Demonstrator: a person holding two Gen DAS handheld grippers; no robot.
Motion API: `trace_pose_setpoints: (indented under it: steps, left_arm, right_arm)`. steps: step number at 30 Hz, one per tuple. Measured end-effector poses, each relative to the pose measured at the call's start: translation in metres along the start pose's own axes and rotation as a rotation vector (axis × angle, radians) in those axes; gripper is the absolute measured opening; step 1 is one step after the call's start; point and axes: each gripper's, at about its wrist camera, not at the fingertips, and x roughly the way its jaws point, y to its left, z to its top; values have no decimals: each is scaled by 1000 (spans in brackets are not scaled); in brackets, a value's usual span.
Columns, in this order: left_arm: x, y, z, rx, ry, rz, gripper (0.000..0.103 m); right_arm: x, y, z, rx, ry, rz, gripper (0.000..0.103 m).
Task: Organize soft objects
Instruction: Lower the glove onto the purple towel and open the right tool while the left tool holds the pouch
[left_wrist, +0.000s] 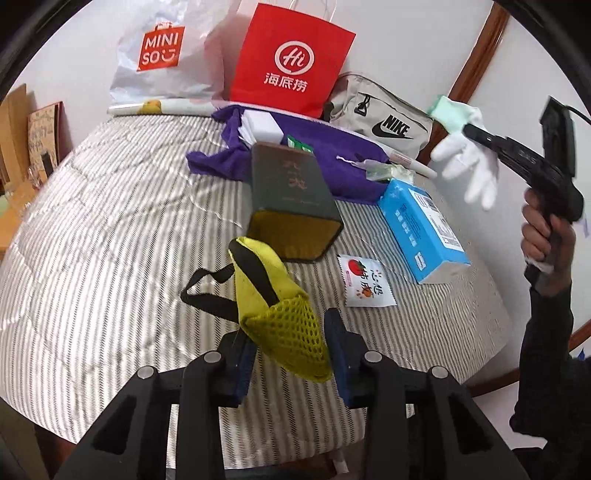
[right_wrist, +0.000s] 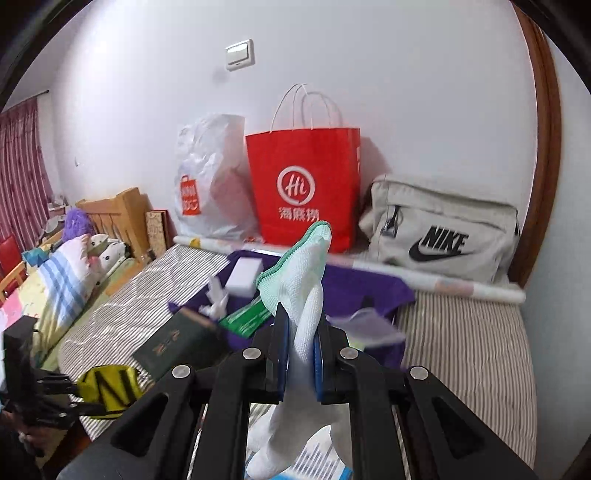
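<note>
My left gripper (left_wrist: 291, 350) is shut on a yellow mesh pouch with black straps (left_wrist: 273, 295) and holds it above the striped bed (left_wrist: 110, 240). It also shows at lower left in the right wrist view (right_wrist: 107, 387). My right gripper (right_wrist: 300, 332) is shut on a white glove with a mint-green cuff (right_wrist: 303, 280) and holds it in the air. In the left wrist view the right gripper (left_wrist: 469, 129) and the hanging glove (left_wrist: 465, 162) are at the right, above the bed's edge.
On the bed lie a dark green box (left_wrist: 291, 199), a blue tissue box (left_wrist: 421, 229), a small white sachet (left_wrist: 365, 280) and a purple cloth (left_wrist: 332, 158). A red paper bag (right_wrist: 306, 192), a white plastic bag (right_wrist: 210, 177) and a beige Nike bag (right_wrist: 443, 229) stand against the wall.
</note>
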Motion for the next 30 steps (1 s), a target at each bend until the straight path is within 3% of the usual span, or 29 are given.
trace_pose_setpoints:
  steps: [8,19,30]
  left_arm:
    - [-3,10,6,-6,-14,-17,26]
    - [-19,37,5,-62,-32,-35,25]
    - [-33,47,17,-43,-79,21,24]
  right_arm:
    - [37,-11,12,10,11,16,11]
    - [82,-27,28,10,26,6,11]
    - [133,-49,29,14,72,-44,11]
